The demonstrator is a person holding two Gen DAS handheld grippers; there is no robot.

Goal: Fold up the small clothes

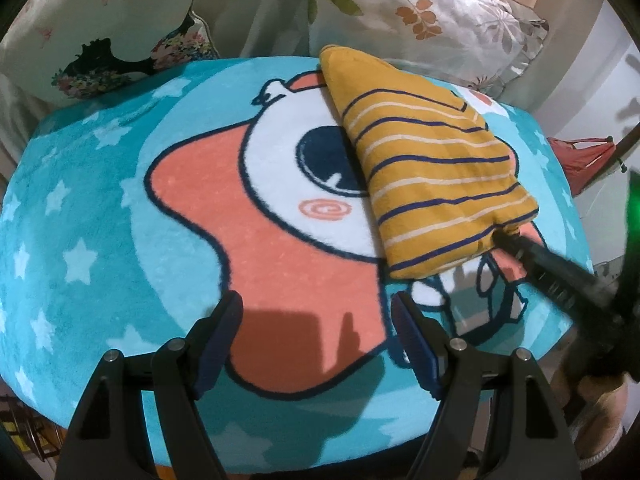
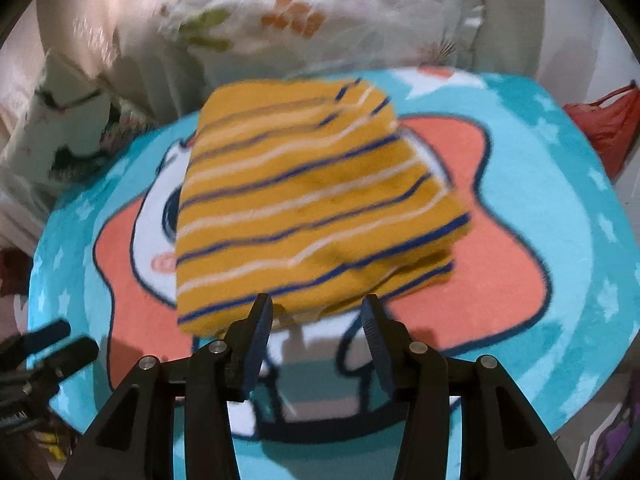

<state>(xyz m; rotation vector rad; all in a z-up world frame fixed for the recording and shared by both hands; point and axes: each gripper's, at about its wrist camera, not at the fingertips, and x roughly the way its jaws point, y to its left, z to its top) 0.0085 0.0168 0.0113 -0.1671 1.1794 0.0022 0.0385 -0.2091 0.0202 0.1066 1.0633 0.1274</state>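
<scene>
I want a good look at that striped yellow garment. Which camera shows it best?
The left wrist view: the garment is sharp there, its whole folded shape visible. The right wrist view shows it larger and centred, but blurred.

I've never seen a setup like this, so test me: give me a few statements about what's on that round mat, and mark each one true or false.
1. The yellow striped garment lies folded on the blue cartoon mat. True.
2. The left gripper is clamped on the garment. False: it is open over bare mat.
3. Floral pillows sit beyond the mat. True.
4. The right gripper is shut tight. False: its jaws stand apart at the garment's near edge.
</scene>
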